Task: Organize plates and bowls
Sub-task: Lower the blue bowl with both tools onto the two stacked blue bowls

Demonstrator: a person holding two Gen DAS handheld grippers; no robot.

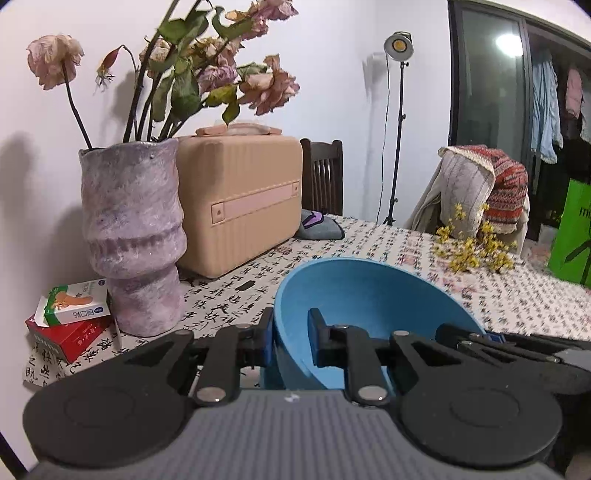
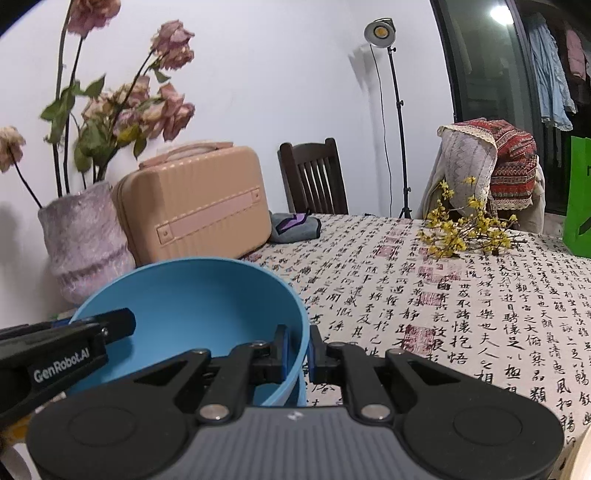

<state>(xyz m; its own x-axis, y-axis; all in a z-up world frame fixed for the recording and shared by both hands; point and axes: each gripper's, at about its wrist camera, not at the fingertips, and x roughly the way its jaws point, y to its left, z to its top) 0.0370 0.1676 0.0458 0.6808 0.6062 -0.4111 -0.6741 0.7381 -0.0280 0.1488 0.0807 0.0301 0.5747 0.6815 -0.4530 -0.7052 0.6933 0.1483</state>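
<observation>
Carrying step — my left tool (image 1: pixel 290 341) and right tool (image 2: pixel 298 354) both clamped the blue bowl (image 1: pixel 369 295) rim above the counter (image 2: pixel 443 295); next, I'd say, a level set-down.

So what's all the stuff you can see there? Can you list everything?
bowl: one, blue, held above the table between both grippers
vase: one, mottled purple, far left of the table, holding dried flowers
dried flowers: one bunch, faded pink with green leaves, in the vase
case: one, tan with a pink strap, beside the vase
small boxes: two, green-white on red, left of the vase
yellow sprigs: one bunch, far right of the table
tablecloth: one, white with black writing
chairs: two, dark wood; the right one draped with cloths
lamp stand: one, by the wall
green bag: one, right edge
left gripper: black, clamped on the bowl's left rim
right gripper: black, clamped on the bowl's right rim
</observation>
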